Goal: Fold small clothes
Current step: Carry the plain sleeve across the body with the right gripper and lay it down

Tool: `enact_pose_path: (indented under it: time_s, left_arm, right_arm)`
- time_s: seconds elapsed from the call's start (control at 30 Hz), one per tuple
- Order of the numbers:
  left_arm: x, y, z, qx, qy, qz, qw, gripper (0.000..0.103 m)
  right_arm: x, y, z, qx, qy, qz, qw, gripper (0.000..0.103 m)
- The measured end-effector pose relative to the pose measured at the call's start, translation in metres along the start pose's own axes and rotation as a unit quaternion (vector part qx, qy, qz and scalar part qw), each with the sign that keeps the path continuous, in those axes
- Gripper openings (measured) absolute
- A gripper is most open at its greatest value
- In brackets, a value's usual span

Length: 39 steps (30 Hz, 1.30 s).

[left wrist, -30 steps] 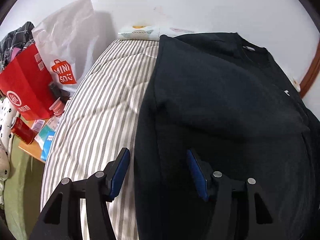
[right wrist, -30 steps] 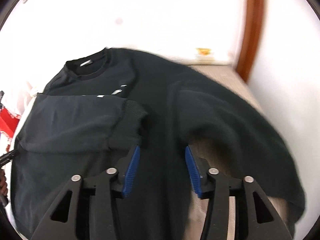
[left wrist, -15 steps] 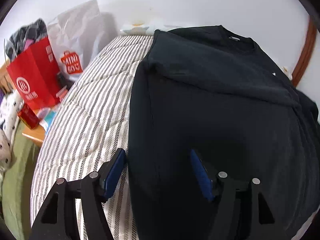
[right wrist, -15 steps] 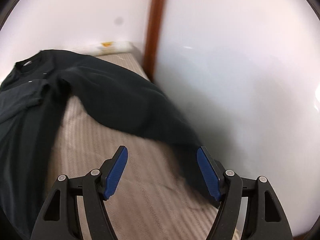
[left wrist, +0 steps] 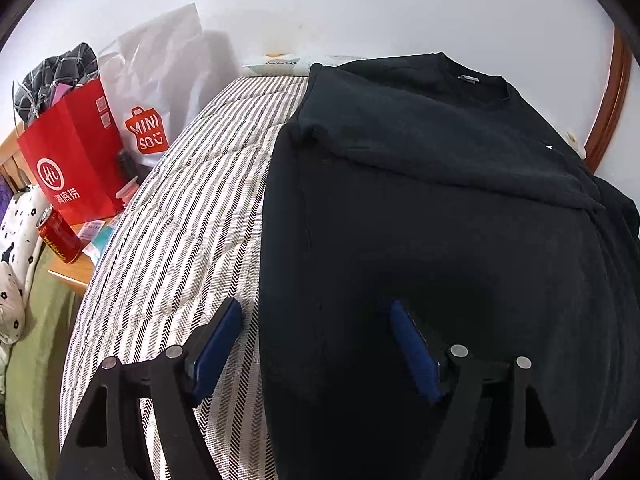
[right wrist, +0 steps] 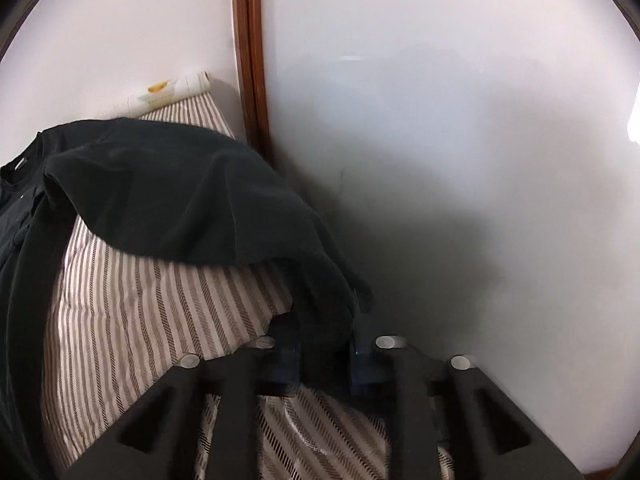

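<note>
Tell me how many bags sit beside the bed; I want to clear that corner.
2: a red paper bag by the bed's left edge, and a white plastic bag behind it against the wall. More could be hidden behind them.

1. In my left wrist view, the sweater (left wrist: pixel 440 208) lies on the bed (left wrist: pixel 180 240), filling its right part.
2. Left of the bed, two bags (left wrist: pixel 76 160) and a can (left wrist: pixel 60 236) stand on a side table (left wrist: pixel 74 280).
3. In my right wrist view, the sweater's sleeve (right wrist: pixel 224 208) stretches across the bed toward the wall (right wrist: pixel 440 160) on the right.

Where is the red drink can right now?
Left wrist view, far left: the red can stands on a wooden bedside surface, just below the red paper bag, beside the striped bed.
</note>
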<state>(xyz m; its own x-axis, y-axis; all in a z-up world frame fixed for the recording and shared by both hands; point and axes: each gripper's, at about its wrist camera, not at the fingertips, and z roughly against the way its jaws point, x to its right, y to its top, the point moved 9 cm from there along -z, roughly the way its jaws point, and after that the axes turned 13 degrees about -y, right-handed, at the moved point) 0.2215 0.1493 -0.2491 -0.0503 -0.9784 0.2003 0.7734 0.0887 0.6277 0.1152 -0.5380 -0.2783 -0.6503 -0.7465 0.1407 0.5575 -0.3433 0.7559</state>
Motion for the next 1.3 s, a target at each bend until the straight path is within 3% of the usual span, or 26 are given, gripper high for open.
enact_pose_path:
  time_s: [0.17, 0.33, 0.53, 0.7, 0.83, 0.93, 1.03, 1.1, 1.13, 1.2, 1.27, 1.3]
  left_arm:
    - [0.000, 0.000, 0.000, 0.000, 0.000, 0.000, 1.0000, 0.075]
    - [-0.001, 0.000, 0.000, -0.001, 0.002, 0.001, 1.0000, 0.078]
    - [-0.003, 0.000, -0.001, -0.002, 0.001, 0.004, 1.0000, 0.080]
    - [-0.002, 0.000, -0.001, -0.003, 0.001, 0.004, 1.0000, 0.082]
    - [-0.003, 0.000, -0.002, -0.003, -0.002, 0.004, 1.0000, 0.083]
    - [-0.002, -0.001, -0.002, -0.004, -0.003, 0.004, 1.0000, 0.084]
    - [-0.002, -0.001, -0.002, -0.004, -0.004, 0.004, 1.0000, 0.085]
    - [-0.002, -0.001, -0.002, -0.004, -0.004, 0.004, 1.0000, 0.085]
    - [-0.002, -0.002, -0.002, -0.004, -0.003, 0.004, 1.0000, 0.085]
    - [-0.002, -0.001, -0.002, -0.004, -0.004, 0.004, 1.0000, 0.085]
    - [-0.002, -0.001, -0.002, -0.004, -0.004, 0.004, 1.0000, 0.085]
    - [-0.001, -0.001, -0.002, -0.004, -0.004, 0.004, 1.0000, 0.085]
  right_arm:
    - [-0.034, 0.045, 0.060, 0.076, 0.027, 0.007, 0.997, 0.014]
    - [-0.114, 0.091, 0.132, 0.139, 0.088, 0.039, 0.986, 0.014]
    - [-0.236, 0.119, 0.204, 0.179, 0.163, 0.082, 0.967, 0.014]
    - [-0.338, 0.117, 0.243, 0.188, 0.228, 0.120, 0.948, 0.014]
    - [-0.401, 0.102, 0.250, 0.174, 0.263, 0.149, 0.937, 0.014]
    - [-0.441, 0.073, 0.247, 0.162, 0.266, 0.191, 0.931, 0.017]
    - [-0.473, 0.045, 0.214, 0.132, 0.249, 0.232, 0.931, 0.018]
    - [-0.482, 0.031, 0.189, 0.089, 0.241, 0.252, 0.933, 0.029]
    - [-0.479, 0.026, 0.184, 0.075, 0.242, 0.257, 0.933, 0.042]
    - [-0.470, 0.018, 0.178, 0.061, 0.260, 0.264, 0.927, 0.050]
    - [-0.446, 0.022, 0.179, 0.063, 0.263, 0.242, 0.932, 0.078]
    - [-0.436, 0.023, 0.181, 0.063, 0.267, 0.230, 0.934, 0.083]
